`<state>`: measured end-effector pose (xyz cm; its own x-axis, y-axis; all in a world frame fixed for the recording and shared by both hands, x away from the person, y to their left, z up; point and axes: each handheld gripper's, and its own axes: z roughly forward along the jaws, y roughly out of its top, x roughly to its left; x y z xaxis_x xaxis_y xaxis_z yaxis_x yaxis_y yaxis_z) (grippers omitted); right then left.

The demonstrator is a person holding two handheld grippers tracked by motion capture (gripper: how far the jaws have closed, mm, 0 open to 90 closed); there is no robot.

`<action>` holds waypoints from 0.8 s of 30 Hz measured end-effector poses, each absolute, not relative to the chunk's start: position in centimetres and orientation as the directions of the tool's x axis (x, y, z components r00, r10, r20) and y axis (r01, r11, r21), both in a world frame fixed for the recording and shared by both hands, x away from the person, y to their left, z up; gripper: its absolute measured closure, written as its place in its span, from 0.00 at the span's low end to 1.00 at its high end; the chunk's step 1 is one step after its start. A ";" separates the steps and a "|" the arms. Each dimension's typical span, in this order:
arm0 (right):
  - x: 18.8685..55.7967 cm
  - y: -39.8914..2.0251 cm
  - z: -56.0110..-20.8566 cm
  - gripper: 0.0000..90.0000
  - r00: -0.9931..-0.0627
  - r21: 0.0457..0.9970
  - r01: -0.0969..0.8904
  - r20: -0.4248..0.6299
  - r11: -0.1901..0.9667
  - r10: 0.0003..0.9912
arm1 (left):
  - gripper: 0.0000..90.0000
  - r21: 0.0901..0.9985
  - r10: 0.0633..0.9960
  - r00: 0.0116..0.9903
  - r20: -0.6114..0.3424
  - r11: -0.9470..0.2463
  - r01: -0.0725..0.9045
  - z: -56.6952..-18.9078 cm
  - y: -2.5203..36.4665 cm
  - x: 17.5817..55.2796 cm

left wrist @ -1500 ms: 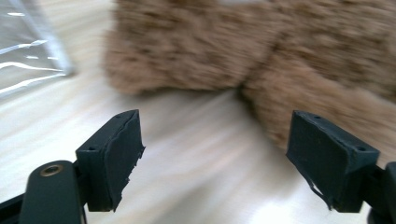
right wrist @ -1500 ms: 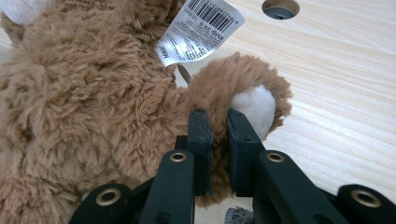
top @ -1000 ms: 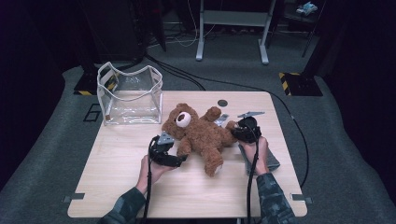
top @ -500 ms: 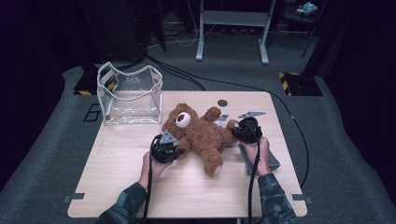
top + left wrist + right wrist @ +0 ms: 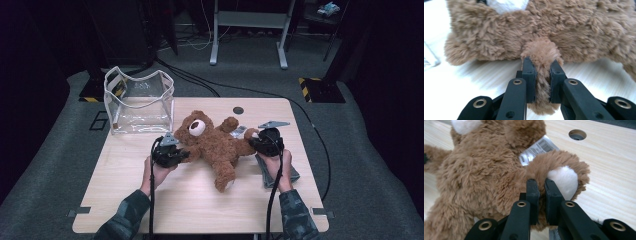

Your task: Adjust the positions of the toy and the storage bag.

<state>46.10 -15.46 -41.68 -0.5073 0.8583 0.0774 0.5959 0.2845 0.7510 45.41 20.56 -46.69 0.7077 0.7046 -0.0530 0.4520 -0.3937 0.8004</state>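
Note:
A brown teddy bear (image 5: 215, 145) lies on its back across the middle of the wooden table (image 5: 200, 210), head toward the far left. My left gripper (image 5: 184, 153) has just been closing and now pinches the bear's near arm (image 5: 541, 52) between its pads (image 5: 528, 75). My right gripper (image 5: 252, 145) is shut on the bear's foot with the white sole (image 5: 562, 180), its fingers (image 5: 532, 192) sunk in the fur. A white barcode label (image 5: 537, 150) lies by that foot.
A clear plastic container (image 5: 140, 102) with an open top stands at the table's far left corner. A grey folded cloth (image 5: 292, 176) lies under the right hand. There is a round hole (image 5: 238, 110) in the tabletop behind the bear.
The left gripper's jaws have closed onto the bear's arm. Both hands and the bear have shifted slightly away and up.

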 end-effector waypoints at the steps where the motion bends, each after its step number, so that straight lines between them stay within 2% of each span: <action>1: 45.9 -15.5 -41.7 0.93 -0.503 0.750 0.600 0.084 0.278 0.860 | 0.88 0.801 0.709 0.703 -0.050 -0.391 0.452 -46.6 20.6 45.5; 12: 43.2 -15.0 -42.6 0.93 -0.540 0.752 0.595 0.115 0.282 0.834 | 0.88 0.788 0.719 0.694 -0.039 -0.405 0.465 -46.1 21.9 46.4; 20: 41.5 -14.5 -44.5 0.92 -0.559 0.730 0.622 0.159 0.284 0.814 | 0.86 0.780 0.722 0.688 -0.078 -0.385 0.493 -46.4 22.1 47.2; 22: 41.6 -14.5 -44.7 0.89 -0.554 0.728 0.629 0.171 0.274 0.815 | 0.82 0.781 0.721 0.688 -0.084 -0.382 0.495 -46.6 22.0 47.3; 24: 42.0 -14.8 -44.5 0.76 -0.551 0.727 0.627 0.162 0.279 0.819 | 0.72 0.779 0.724 0.683 -0.092 -0.376 0.503 -46.6 22.0 47.2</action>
